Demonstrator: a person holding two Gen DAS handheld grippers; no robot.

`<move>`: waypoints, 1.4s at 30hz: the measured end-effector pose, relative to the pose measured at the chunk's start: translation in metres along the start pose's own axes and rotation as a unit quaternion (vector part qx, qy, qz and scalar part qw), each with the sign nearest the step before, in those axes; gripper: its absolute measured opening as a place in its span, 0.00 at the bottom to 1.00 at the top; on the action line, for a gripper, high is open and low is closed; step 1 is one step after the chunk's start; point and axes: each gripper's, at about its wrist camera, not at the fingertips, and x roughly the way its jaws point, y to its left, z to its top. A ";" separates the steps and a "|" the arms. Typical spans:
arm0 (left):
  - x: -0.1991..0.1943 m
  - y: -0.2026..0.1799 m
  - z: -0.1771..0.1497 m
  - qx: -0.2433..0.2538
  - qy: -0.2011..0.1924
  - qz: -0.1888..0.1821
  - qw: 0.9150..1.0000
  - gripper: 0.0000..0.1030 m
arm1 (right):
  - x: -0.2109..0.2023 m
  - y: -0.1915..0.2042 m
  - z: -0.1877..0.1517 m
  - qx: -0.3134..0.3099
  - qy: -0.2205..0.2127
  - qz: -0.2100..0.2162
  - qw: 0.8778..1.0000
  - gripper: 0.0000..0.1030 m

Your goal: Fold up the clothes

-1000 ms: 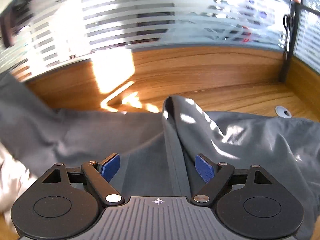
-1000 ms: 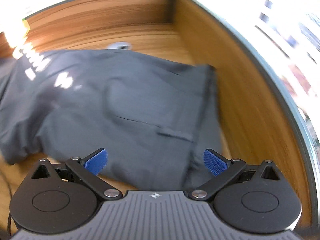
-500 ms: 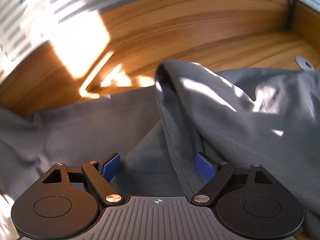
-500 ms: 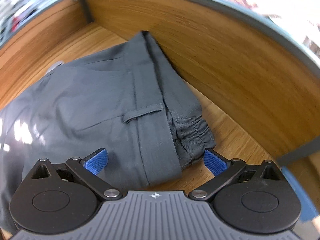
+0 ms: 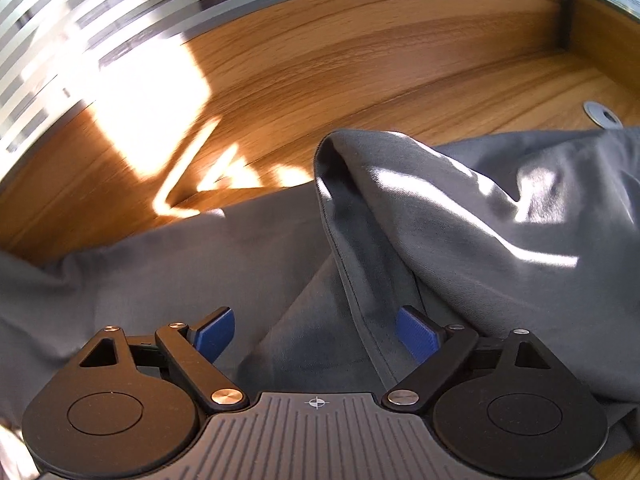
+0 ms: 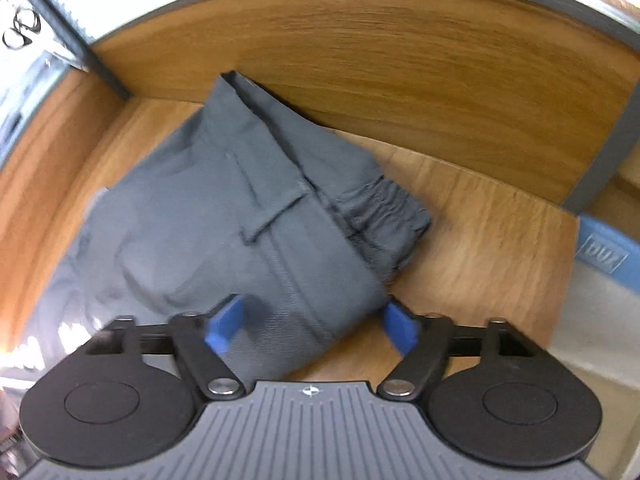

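Grey trousers (image 6: 224, 208) between closing right hand-held gripper (image 6: 310, 326)

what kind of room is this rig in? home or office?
Probably an office workstation, not a home: a wooden desk boxed in by wood partition panels topped with frosted striped glass, and a cable grommet set in the desktop. The grey trousers lie on the desk.

Trousers (image 6: 224, 216) on table (image 6: 472, 220), waistband end against back panel (image 6: 400, 72); box (image 6: 604, 256) right.
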 end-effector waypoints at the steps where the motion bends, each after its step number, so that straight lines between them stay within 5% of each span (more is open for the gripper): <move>1: -0.001 0.000 0.000 0.001 0.003 -0.006 1.000 0.79 | 0.000 0.002 -0.002 0.004 -0.007 -0.006 1.000 0.56; 4: -0.006 -0.006 -0.001 0.007 0.011 -0.010 1.000 0.68 | 0.001 -0.001 -0.003 0.033 -0.027 -0.025 0.999 0.33; 9: -0.020 -0.012 -0.019 -0.027 0.029 -0.018 0.999 0.67 | -0.001 -0.004 -0.001 0.031 -0.050 -0.057 0.997 0.27; 21: -0.091 -0.051 -0.109 -0.117 0.068 -0.002 0.991 0.67 | 0.016 -0.008 0.028 -0.042 -0.043 -0.052 0.997 0.27; 32: -0.140 -0.092 -0.163 -0.210 0.096 0.032 0.973 0.67 | 0.025 -0.005 0.053 -0.134 -0.019 -0.027 0.990 0.27; 42: -0.193 -0.047 -0.163 -0.295 0.016 0.043 0.954 0.68 | 0.014 0.001 0.054 -0.202 0.017 -0.008 0.979 0.46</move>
